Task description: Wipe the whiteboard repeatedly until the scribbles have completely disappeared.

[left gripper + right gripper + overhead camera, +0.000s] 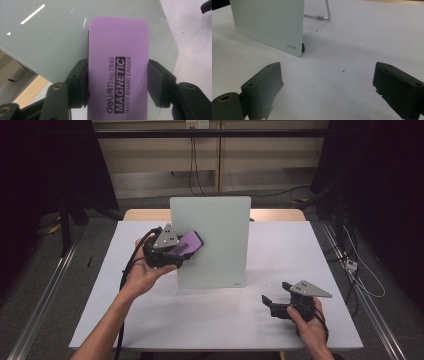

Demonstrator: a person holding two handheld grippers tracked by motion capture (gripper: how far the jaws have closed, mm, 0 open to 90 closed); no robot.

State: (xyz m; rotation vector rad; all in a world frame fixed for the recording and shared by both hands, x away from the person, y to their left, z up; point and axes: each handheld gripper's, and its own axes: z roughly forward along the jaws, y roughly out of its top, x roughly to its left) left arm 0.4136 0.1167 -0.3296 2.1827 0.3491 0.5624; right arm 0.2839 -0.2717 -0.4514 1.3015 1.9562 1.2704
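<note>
One purple eraser [117, 72] sits centre frame, clamped by the left gripper [186, 251] against one glass board [215, 240], seemingly touching it. The right gripper [270, 304], lower right, is wide open and holds nothing above the table [210, 315].

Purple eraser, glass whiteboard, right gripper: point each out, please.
purple eraser [117, 67], left gripper view, printed face.
glass whiteboard [220, 250], high view, bare front pane.
right gripper [272, 306], high view, between its open jaws.
</note>
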